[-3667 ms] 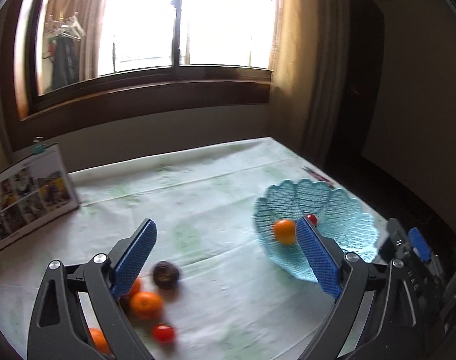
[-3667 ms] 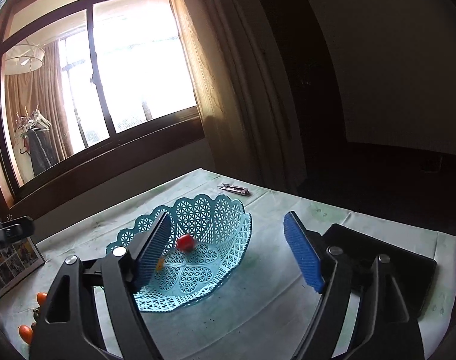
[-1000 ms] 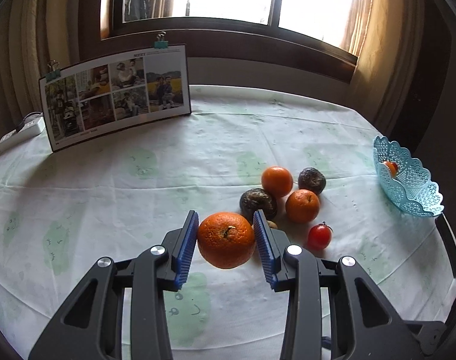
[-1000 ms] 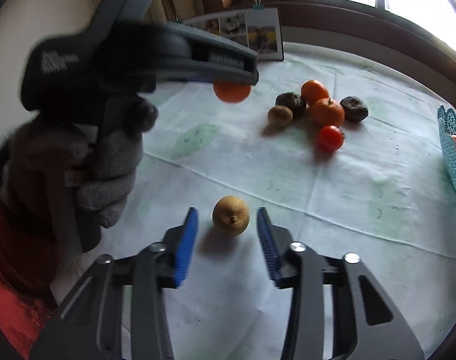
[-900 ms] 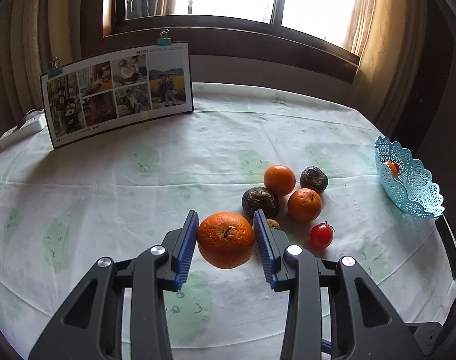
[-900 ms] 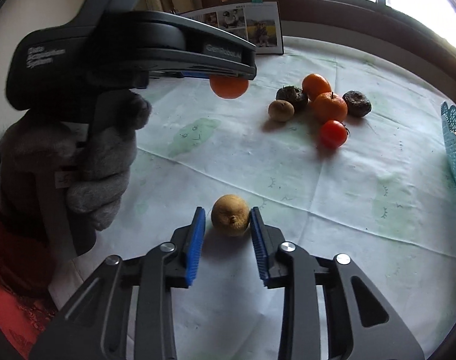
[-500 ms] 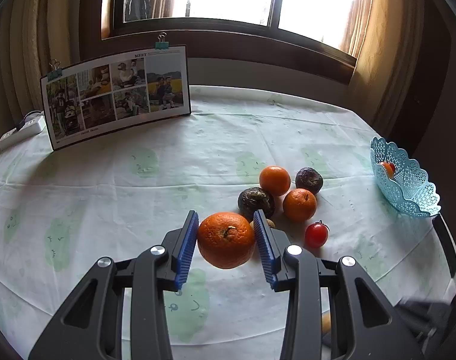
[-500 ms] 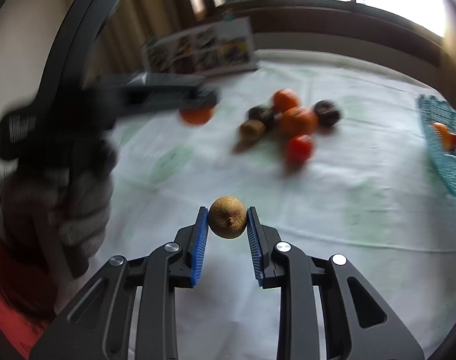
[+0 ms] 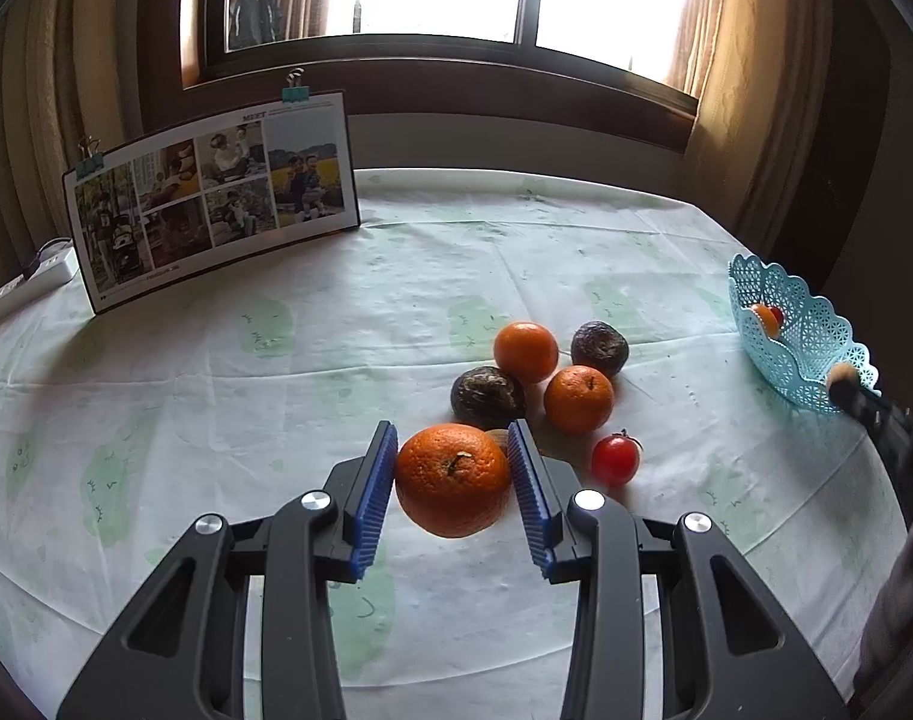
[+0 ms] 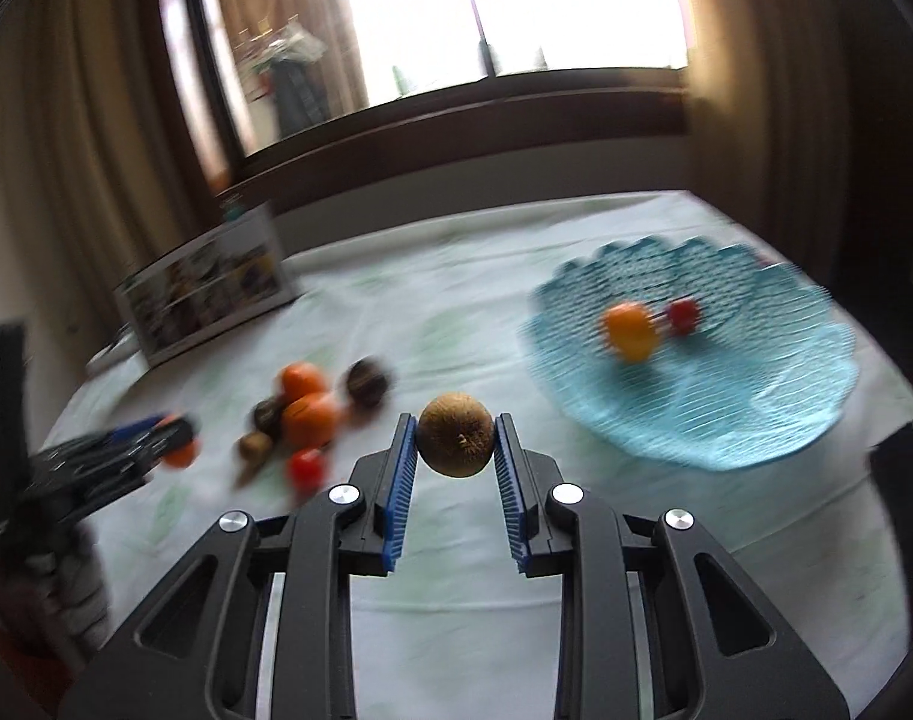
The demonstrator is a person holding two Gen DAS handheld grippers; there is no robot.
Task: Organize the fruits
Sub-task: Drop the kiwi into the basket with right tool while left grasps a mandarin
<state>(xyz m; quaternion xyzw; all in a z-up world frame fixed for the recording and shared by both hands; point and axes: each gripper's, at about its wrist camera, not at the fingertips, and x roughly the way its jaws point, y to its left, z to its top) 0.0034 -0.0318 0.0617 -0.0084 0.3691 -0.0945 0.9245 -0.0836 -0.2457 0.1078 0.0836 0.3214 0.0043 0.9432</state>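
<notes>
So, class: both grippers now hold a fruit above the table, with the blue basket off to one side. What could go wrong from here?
1. The right gripper pinches the round brown fruit only at its sides while the view is motion-blurred; a fast swing could let it slip.
2. The blue basket is shallow and already holds an orange fruit and a small red one; a dropped fruit might roll out.
3. The left gripper and its large orange might collide with the right one if both head for the basket.

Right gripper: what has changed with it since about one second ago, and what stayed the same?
The right gripper closed its fingers on the brown fruit, lifted it off the tablecloth and swung toward the blue basket. The left gripper still holds the big orange; the loose fruit pile has not moved.
</notes>
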